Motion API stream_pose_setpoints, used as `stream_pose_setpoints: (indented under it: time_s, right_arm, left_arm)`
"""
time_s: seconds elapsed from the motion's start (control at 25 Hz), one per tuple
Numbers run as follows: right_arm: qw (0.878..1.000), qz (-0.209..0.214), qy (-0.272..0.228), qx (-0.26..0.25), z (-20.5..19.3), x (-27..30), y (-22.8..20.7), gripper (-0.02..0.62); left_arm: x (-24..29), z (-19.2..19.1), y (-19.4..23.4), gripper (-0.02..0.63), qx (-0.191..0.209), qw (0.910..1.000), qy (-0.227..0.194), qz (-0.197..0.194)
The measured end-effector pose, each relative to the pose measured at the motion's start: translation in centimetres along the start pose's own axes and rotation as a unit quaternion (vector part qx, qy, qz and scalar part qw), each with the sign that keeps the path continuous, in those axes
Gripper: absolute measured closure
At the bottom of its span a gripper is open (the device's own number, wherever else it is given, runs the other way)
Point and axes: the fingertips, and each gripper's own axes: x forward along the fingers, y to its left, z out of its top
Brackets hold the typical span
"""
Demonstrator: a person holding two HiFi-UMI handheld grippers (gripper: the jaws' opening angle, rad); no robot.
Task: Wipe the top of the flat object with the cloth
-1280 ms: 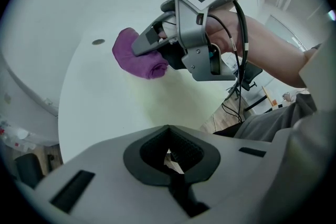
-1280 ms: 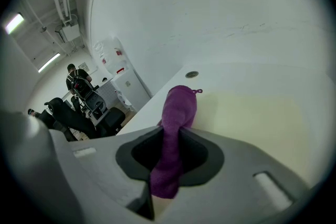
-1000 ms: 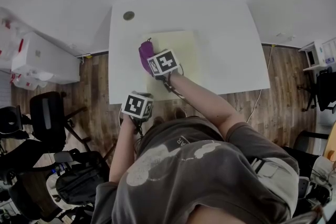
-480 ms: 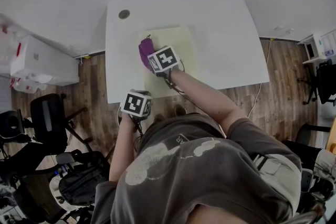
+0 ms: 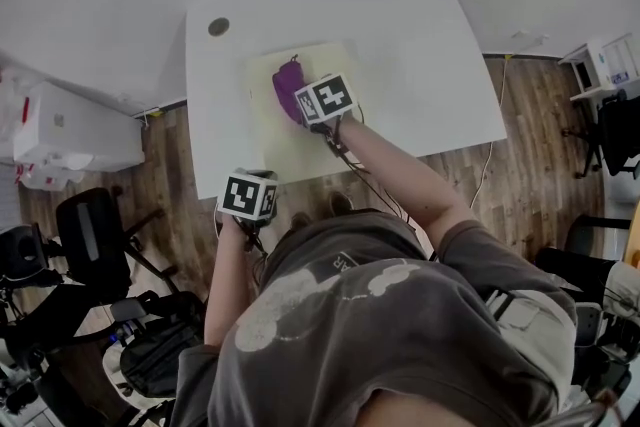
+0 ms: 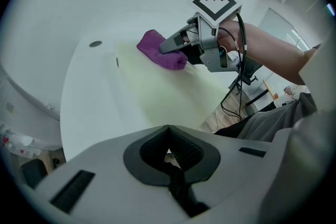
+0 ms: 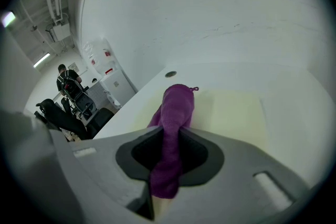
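Wiping looks under way, we think: the purple cloth (image 5: pixel 289 86) lies on the far left part of the pale yellow flat mat (image 5: pixel 285 151), touching its top. We see no dirt or wet marks, so we cannot tell how much is clean. The near and right parts look like the work left to do. The cloth is long and thin. Its long way runs from us toward the far edge of the white table (image 5: pixel 430 65), with a little loop at the far end. The right gripper (image 7: pixel 169 152) squeezes the near end of the cloth between its jaws. The left gripper (image 6: pixel 169 150) has its jaws pressed together with nothing in them. It hangs by the table's near edge, apart from the mat.
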Motion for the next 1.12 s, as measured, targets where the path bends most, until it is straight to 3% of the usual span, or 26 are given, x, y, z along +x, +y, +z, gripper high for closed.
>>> stream_pose_setpoints:
  time_s: [1.12]
  right_arm:
    - [0.996, -0.066, -0.031, 0.06, -2.4, -5.4, -8.8, 0.523]
  left_arm:
    - [-0.1, 0.1, -0.3, 0.607, -0.002, 0.9999, -0.003, -0.01]
